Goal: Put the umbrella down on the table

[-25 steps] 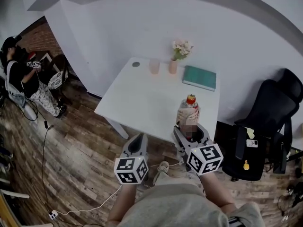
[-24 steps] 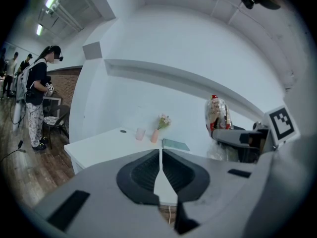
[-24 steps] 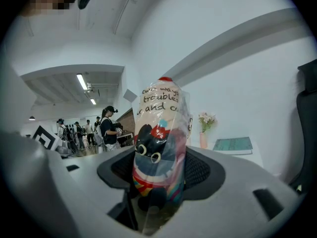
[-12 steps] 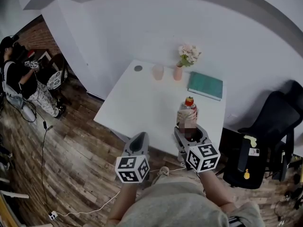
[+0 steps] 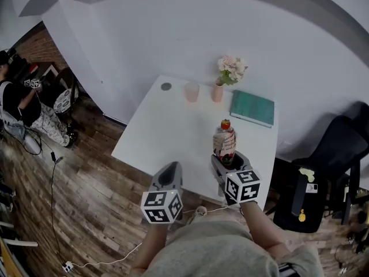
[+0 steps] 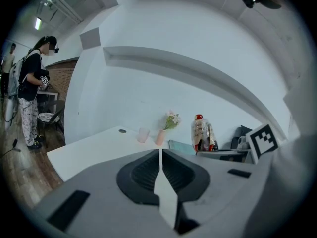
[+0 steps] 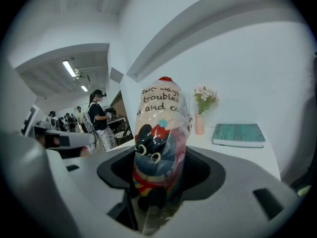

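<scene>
Item: folded umbrella, clamped upright in our right gripper; left gripper jaws together, empty. Risk: released upright at table edge, it may topple.

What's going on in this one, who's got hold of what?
A person works with a gripper in each hand. The right gripper is closed on a folded umbrella in a printed sleeve, held upright over the near edge of the white table. It is not yet laid down. The left gripper is shut and empty. A cup, a vase of flowers and a teal book sit at the far side.
</scene>
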The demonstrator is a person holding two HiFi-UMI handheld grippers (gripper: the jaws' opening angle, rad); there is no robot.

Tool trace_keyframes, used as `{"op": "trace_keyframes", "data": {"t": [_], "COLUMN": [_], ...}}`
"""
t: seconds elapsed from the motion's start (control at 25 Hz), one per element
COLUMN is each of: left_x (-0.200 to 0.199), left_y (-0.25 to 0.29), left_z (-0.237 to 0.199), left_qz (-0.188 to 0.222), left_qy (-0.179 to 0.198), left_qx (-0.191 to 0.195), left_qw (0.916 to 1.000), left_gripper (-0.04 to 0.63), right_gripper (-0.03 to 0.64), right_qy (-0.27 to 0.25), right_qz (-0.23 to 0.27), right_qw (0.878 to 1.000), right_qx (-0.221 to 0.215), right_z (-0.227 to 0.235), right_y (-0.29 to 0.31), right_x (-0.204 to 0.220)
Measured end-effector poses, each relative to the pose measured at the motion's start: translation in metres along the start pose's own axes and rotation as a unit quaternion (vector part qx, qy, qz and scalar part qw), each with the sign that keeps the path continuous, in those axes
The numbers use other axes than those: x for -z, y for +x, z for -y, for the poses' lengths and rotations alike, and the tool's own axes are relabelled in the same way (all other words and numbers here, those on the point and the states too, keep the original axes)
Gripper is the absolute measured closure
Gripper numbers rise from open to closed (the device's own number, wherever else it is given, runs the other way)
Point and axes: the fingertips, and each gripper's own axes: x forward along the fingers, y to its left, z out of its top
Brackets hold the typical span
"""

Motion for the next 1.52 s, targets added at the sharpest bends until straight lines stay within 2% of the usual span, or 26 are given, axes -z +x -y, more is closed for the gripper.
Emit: {"op": "trace_keyframes", "data": {"t": [0.64, 1.08, 1.52], "left_x": [0.0, 0.006, 0.01], "left_y": [0.049, 0.066, 0.071], "left_z": [-0.014, -0.016, -0.014], "left_qz": [-0.025, -0.037, -0.043], "left_qy": [-0.006, -0.006, -0.009], "left_qx": [0.0, 0.003, 0.001], "left_qw": [0.9997, 0.9993, 0.9991], "left_gripper": [0.577, 0.577, 0.577], "right_gripper": [0.354, 0.354, 0.354], "right_qy": [-0.003, -0.012, 0.003], "right_qz": [-0.13, -0.219, -0.304], "right_qw": [0.991, 0.975, 0.952], "right_qx": [0.01, 0.02, 0.029], "right_z": [0.041, 0.06, 0.073], "right_y": [0.086, 0.125, 0.153], "right_x": [0.044, 0.084, 0.115]}}
